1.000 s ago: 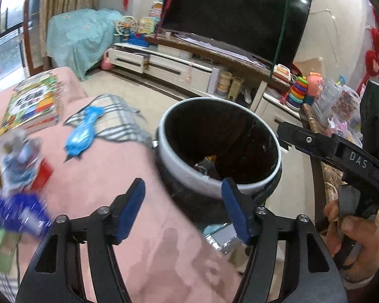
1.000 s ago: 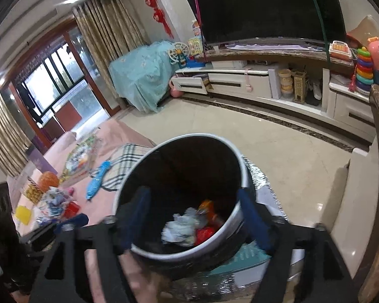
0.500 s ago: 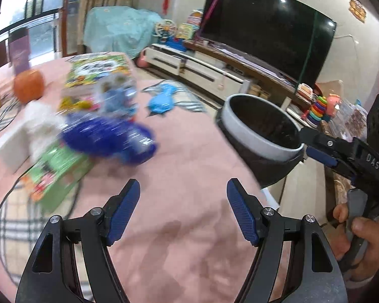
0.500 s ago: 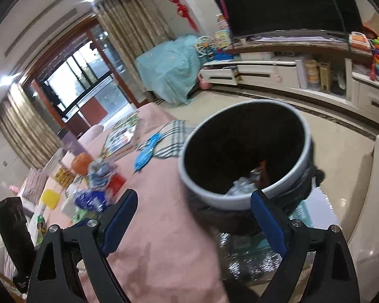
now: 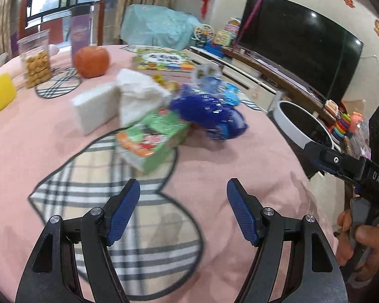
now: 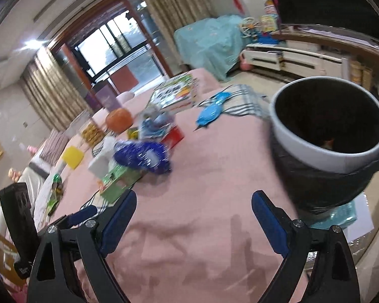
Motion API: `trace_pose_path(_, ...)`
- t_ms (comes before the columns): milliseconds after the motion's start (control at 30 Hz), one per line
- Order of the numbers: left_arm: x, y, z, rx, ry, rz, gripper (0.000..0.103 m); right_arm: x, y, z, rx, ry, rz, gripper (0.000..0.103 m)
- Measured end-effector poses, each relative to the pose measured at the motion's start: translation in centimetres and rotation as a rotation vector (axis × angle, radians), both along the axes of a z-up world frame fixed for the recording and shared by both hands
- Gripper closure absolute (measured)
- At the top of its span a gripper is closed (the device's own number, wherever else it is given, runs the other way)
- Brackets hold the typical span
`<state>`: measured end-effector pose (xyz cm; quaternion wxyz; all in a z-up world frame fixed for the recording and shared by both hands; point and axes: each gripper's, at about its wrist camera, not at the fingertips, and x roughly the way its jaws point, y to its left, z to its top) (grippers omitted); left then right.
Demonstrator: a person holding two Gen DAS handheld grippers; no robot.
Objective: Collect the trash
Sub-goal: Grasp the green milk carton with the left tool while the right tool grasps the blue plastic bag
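Note:
A crumpled dark blue wrapper (image 5: 209, 113) (image 6: 144, 157) lies on the pink tablecloth beside a green snack box (image 5: 154, 141) (image 6: 118, 180) and white tissue (image 5: 136, 96). A light blue wrapper (image 6: 211, 113) lies farther back. The white-rimmed bin with a black liner (image 6: 328, 141) (image 5: 298, 126) stands off the table's right edge, with some trash inside. My left gripper (image 5: 183, 203) hovers open and empty over a plaid mat, short of the box. My right gripper (image 6: 193, 213) is open and empty above bare cloth, left of the bin.
An orange fruit (image 5: 91, 61), a jar of snacks (image 5: 36, 60), a yellow sponge (image 5: 1, 92), a white block (image 5: 93, 108) and a picture book (image 5: 164, 59) sit on the table (image 5: 240, 171). A TV and cabinet stand behind. A hand (image 5: 361, 234) holds the right gripper.
Both grippers have swung left, away from the bin and over the table. The bin has slid to the right of both views and the pile of wrappers has come nearer.

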<state>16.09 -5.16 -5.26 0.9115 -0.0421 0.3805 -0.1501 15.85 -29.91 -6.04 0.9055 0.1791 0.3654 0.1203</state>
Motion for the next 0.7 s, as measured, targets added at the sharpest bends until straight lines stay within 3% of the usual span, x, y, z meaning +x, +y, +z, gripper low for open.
trace_pose_path(367,0.9,3.8,-0.6,0.014,0.015,0.054,0.030,1.1,3.3,-1.3,-0.007,0.012,0.095,0.009)
trace_pose_path(700,4.4,4.6,-0.8,0.034,0.028,-0.053,0.026,4.3,4.4,-1.3,0.000,-0.013,0.181,0.009)
